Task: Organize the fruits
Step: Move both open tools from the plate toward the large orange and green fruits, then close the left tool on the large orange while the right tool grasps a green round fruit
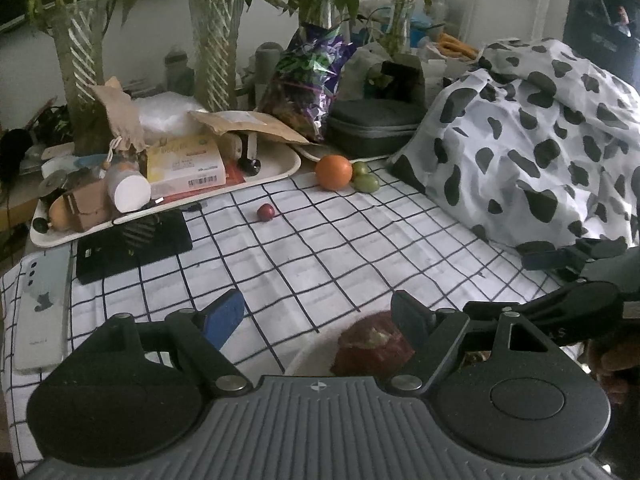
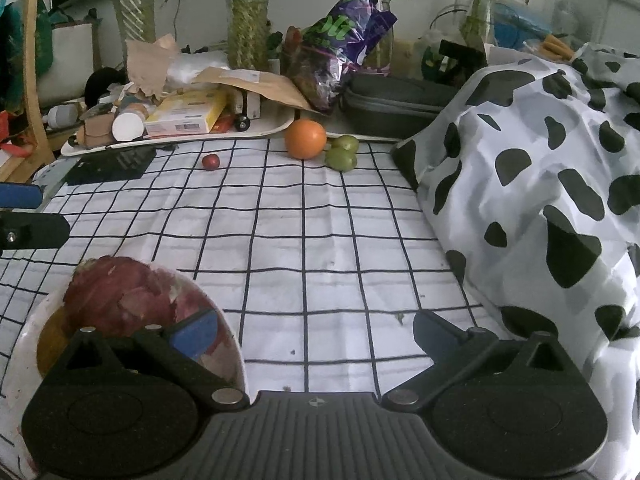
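Note:
An orange (image 1: 333,172) (image 2: 305,139), two green fruits (image 1: 365,179) (image 2: 342,153) and a small dark red fruit (image 1: 265,212) (image 2: 211,162) lie at the far side of the checked cloth. Close by, a white bowl (image 1: 310,354) (image 2: 237,344) holds a big red fruit (image 1: 372,344) (image 2: 128,300) and something yellowish (image 2: 50,344). My left gripper (image 1: 320,316) (image 2: 24,214) hovers open over the bowl's far rim, holding nothing. My right gripper (image 2: 316,334) (image 1: 560,284) stands open over bare cloth to the right of the bowl, its left finger overlapping the bowl.
A cluttered white tray (image 1: 280,174) (image 2: 280,130) and a dark case (image 1: 376,128) (image 2: 396,100) line the back, with potted plants behind. A cow-print cloth heap (image 1: 532,140) (image 2: 540,184) fills the right. A black pad (image 1: 132,244) and a phone (image 1: 42,312) lie left.

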Demonstrator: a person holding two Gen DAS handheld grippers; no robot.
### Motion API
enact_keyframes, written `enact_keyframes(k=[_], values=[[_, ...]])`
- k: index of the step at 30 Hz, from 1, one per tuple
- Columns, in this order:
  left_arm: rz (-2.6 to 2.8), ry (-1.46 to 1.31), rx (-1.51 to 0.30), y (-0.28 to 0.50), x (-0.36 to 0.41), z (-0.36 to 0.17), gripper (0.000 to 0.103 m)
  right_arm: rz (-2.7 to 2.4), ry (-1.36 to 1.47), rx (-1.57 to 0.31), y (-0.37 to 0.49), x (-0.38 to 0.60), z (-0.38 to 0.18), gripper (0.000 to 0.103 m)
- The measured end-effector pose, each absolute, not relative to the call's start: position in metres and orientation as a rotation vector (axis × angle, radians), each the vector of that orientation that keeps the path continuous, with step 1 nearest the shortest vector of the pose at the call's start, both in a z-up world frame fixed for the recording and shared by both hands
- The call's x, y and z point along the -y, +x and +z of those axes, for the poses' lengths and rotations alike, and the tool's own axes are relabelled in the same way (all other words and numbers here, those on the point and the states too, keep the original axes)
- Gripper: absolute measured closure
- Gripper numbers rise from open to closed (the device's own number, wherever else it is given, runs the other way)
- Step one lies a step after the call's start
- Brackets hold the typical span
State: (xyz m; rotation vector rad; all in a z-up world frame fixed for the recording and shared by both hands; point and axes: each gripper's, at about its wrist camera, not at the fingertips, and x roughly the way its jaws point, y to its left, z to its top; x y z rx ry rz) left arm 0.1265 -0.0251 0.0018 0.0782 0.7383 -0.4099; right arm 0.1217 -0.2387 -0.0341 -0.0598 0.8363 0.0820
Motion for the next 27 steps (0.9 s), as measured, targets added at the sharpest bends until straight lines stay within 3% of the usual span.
enact_keyframes(k=[11,27], values=[[-0.481,-0.036,-0.777,0.164,0.018,-0.002,0.023,0.082,-0.08,-0.846,0.155,0.238,-0.04,0.0],[-0.464,0.134,-0.766,0.204,0.036,-0.017,0.023,0.081,-0.11,-0.851,0.205,0.237,-0.048,0.0]])
